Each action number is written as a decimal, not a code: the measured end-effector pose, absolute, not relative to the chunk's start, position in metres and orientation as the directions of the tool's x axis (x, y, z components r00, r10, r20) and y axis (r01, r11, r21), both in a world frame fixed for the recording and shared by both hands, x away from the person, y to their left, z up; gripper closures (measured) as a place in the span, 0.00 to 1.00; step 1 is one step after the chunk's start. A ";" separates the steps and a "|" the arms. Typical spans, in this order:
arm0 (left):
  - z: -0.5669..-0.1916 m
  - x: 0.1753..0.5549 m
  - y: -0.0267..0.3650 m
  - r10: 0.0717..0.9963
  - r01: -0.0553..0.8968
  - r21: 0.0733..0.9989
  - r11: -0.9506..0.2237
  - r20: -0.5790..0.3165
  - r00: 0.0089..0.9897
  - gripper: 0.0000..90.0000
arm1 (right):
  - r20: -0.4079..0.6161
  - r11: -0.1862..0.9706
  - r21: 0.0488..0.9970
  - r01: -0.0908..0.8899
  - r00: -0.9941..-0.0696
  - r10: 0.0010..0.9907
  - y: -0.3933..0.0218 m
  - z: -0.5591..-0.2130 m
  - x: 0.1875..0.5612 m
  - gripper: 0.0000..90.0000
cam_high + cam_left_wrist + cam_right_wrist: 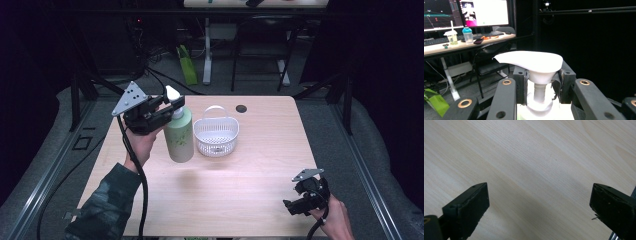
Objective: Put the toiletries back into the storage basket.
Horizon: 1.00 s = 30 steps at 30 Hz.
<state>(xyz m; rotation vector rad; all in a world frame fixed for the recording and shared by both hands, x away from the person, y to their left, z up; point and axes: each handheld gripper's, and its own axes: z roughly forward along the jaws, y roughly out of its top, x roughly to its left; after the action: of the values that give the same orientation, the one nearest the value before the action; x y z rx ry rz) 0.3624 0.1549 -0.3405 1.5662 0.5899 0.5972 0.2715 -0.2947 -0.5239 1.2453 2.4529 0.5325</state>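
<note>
Bright light from above falls on the pale worktop (225,190) while the room around it stays very dark, a soft shadow lies under the green bottle (179,136), and the close white pump top (531,62) looks a bit blurry.

I see a pale green bottle (179,134) with a white pump head (534,62), a white perforated basket (216,135), a light wood-grain table (240,190), black grippers, and my camouflage-patterned left sleeve (102,207).
</note>
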 end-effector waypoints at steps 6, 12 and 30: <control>-0.333 0.365 0.152 0.679 0.013 0.998 -0.069 0.037 0.733 0.75 | -0.124 0.543 0.473 0.694 -0.558 0.820 -0.295 -0.524 0.271 0.02; -0.326 0.368 0.148 0.674 -0.002 0.997 -0.071 0.049 0.737 0.75 | -0.123 0.543 0.473 0.694 -0.558 0.821 -0.295 -0.524 0.271 0.02; -0.307 0.381 0.135 0.661 -0.023 0.997 -0.078 0.069 0.747 0.75 | -0.122 0.541 0.474 0.695 -0.557 0.822 -0.295 -0.524 0.271 0.02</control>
<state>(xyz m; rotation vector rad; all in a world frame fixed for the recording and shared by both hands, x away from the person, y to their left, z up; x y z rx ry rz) 0.3805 0.1350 -0.3069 1.5610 0.5326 0.6119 0.2712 -0.2947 -0.5236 1.2518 2.4515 0.5400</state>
